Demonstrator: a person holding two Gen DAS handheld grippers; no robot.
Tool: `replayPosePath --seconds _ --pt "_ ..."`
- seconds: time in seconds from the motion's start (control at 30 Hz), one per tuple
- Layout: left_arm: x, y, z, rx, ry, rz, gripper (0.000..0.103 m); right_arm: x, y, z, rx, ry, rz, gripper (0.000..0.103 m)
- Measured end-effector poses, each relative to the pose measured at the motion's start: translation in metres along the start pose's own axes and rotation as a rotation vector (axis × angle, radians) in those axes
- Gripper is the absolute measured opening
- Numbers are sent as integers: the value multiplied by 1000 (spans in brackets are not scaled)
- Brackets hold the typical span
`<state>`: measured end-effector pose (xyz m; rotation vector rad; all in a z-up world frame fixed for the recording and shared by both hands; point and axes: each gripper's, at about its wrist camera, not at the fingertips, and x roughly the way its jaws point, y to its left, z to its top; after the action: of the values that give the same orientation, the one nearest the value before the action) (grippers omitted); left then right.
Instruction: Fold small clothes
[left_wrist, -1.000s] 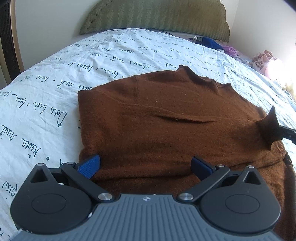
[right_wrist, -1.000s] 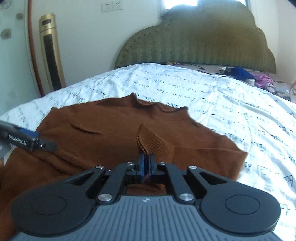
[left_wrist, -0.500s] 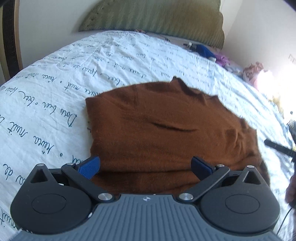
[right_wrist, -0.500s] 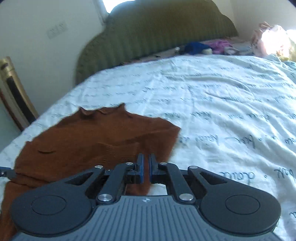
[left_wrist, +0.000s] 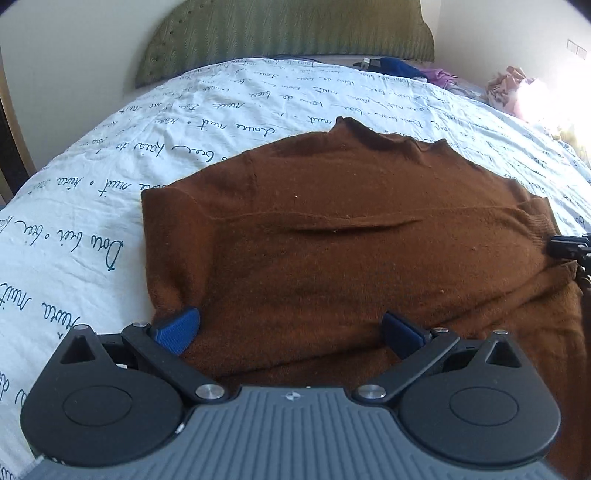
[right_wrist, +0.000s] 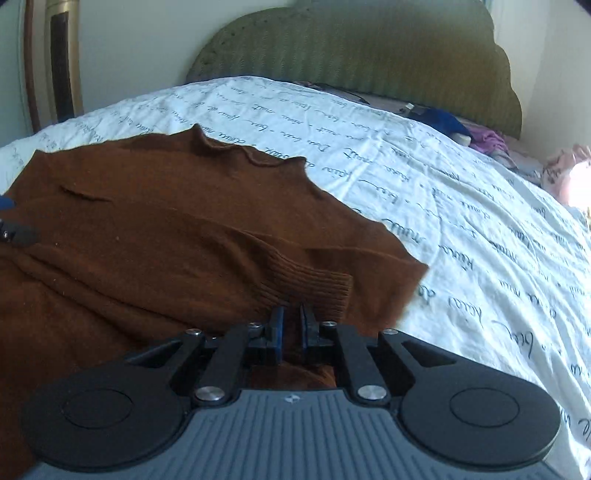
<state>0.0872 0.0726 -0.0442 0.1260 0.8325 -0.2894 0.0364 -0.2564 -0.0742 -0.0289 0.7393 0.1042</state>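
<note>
Brown sweater (left_wrist: 332, 240) lies flat on the bed (left_wrist: 92, 229), neck end away from both tongs, sleeves already laid across the body. Left tongs (left_wrist: 288, 330) released, jaws wide, low over the near hem with the blue pads (left_wrist: 177, 328) straddling it; likely staged to pin or pick up that edge. Right tongs (right_wrist: 291, 328) nearly closed, a narrow gap showing, right behind the ribbed cuff (right_wrist: 310, 288); cannot tell whether they pinch cloth. Judged: cuff being set down on the body so the sleeve stays inside the outline. Sweater's side edges sit just outside each tongs. Beyond the neck the sheet runs bare up to the headboard (right_wrist: 369, 55); loose clothes (right_wrist: 484, 138) lie well off to the right.
</note>
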Motion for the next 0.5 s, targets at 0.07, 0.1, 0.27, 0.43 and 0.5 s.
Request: replayPosePath --seconds 0.07,0.1,0.27,0.43,0.5 --pt "-13 6 0 -32 2 -10 103 -11 -13 4 73 -15 -8 26" --pt "-18 12 0 -65 7 -22 103 -17 -16 6 84 -36 -22 36" --pt "-18 30 -3 -125 30 -7 103 -27 -6 10 75 -117 92 91" --pt "-17 33 -18 -86 64 38 103 6 38 -3 -123 36 84 93" --pt "-37 41 -22 -143 75 10 103 0 32 -14 -113 28 51 95"
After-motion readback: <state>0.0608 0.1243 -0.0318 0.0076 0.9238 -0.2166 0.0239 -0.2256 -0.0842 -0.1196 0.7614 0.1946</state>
